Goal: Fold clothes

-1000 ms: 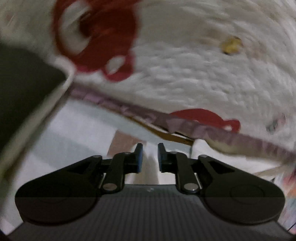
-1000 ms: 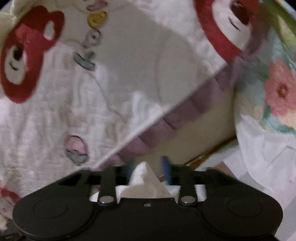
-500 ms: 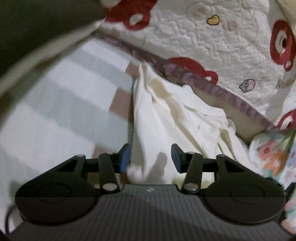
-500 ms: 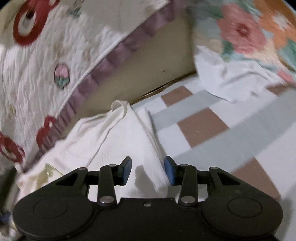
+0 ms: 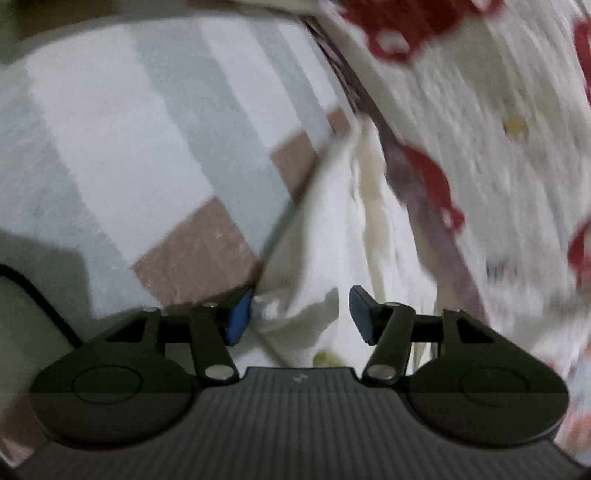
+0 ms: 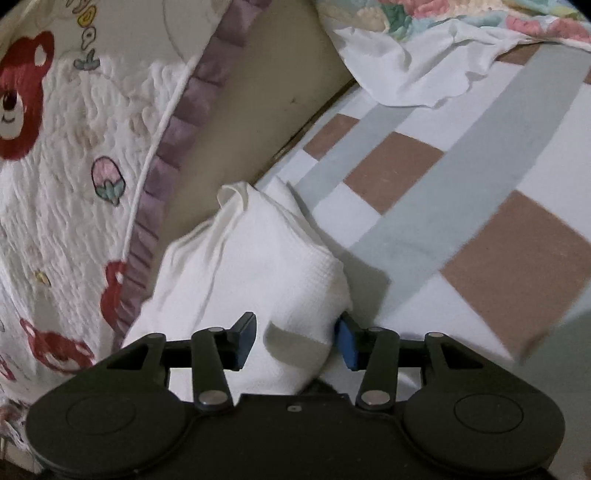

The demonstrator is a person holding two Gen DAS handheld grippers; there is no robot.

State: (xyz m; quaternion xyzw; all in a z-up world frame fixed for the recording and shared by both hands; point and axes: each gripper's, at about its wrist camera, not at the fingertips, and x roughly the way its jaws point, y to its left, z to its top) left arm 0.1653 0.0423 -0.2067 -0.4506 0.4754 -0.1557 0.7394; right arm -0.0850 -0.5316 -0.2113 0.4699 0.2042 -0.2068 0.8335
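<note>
A white garment (image 6: 255, 258) lies bunched on the checked bedsheet (image 6: 424, 206), its far end against the bear-print quilt (image 6: 55, 184) with the purple trim.

The right claw (image 6: 297, 341) is low over the garment's near end. Its jaws are opening, with a fold of the cloth between them; the right pad (image 6: 347, 343) touches the fold's edge and the left pad stands clear of it.

The left claw (image 5: 299, 314) is also opening, with the garment's (image 5: 332, 236) other near end between its jaws. That view is blurred, so the left pad (image 5: 240, 317) seems only to brush the cloth.

A floral cloth (image 6: 461, 18) and a white sheet (image 6: 406, 74) lie well beyond.
</note>
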